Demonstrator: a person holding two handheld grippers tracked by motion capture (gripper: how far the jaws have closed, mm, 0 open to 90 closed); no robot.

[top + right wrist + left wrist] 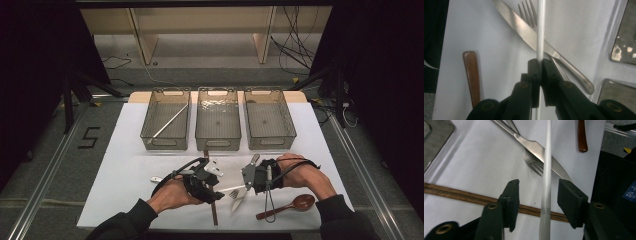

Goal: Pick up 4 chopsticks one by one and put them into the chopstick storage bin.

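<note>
Steel glinted along the thin white chopstick [541, 30] that my right gripper [540, 65] had clamped between its pads, the jaws pressed tight on the rod just above the table. From my right gripper view the rod ran straight up over a knife [529, 37] and a fork [526, 12] lying crossed on the white table cover [474, 30], with a brown wooden spoon handle [471, 72] off to the side. My left gripper [539, 195] sat at the other end of the same chopstick [547, 170]; its jaws stood on either side of the rod, partly closed but not touching it, with a gap at each pad. A dark wooden chopstick [461, 195] lay flat beneath them. In the high view both grippers [205, 180] [257, 175] met near the front of the table, below three clear bins [218, 120], and the left bin [165, 120] held another white chopstick [170, 121].
</note>
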